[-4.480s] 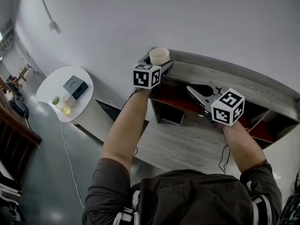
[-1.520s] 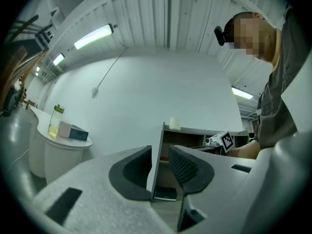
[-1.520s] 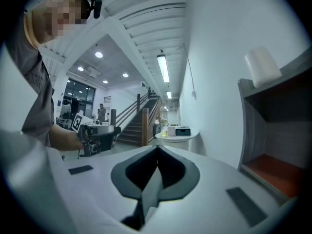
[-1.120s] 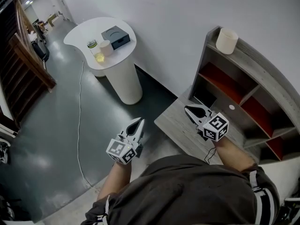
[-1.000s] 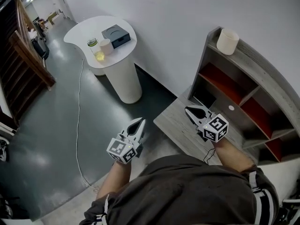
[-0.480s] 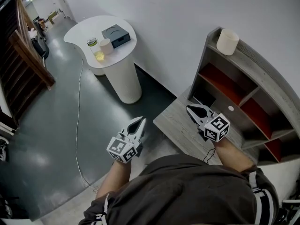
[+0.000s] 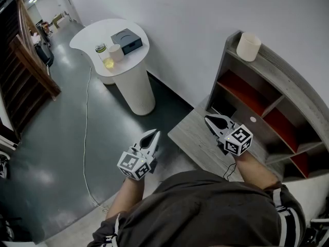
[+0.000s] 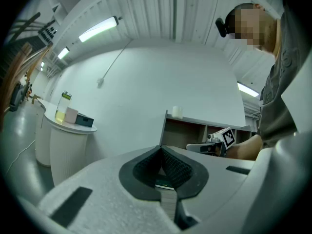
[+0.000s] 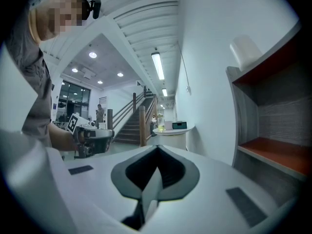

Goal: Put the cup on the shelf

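A cream cup (image 7: pixel 249 46) stands upright on the top board of the grey wooden shelf unit (image 7: pixel 288 81), at its left end; it also shows small in the left gripper view (image 8: pixel 176 112) and in the right gripper view (image 9: pixel 245 51). My left gripper (image 7: pixel 152 134) hangs low over the dark floor, far from the shelf, its jaws shut with nothing between them. My right gripper (image 7: pixel 212 120) hovers over the shelf's lower grey ledge (image 7: pixel 198 138), jaws shut and empty.
A round white pedestal table (image 7: pixel 126 60) stands at the left by the wall, carrying a dark box (image 7: pixel 126 39), a small cup (image 7: pixel 116 51) and a glass jar (image 7: pixel 104 55). A cable (image 7: pixel 86 133) runs across the floor. A wooden stair rail (image 7: pixel 31 66) lies at far left.
Earlier the left gripper held the cup up at the shelf top. Since then the cup stays there and both grippers have come down low. Over the last second almost nothing moves.
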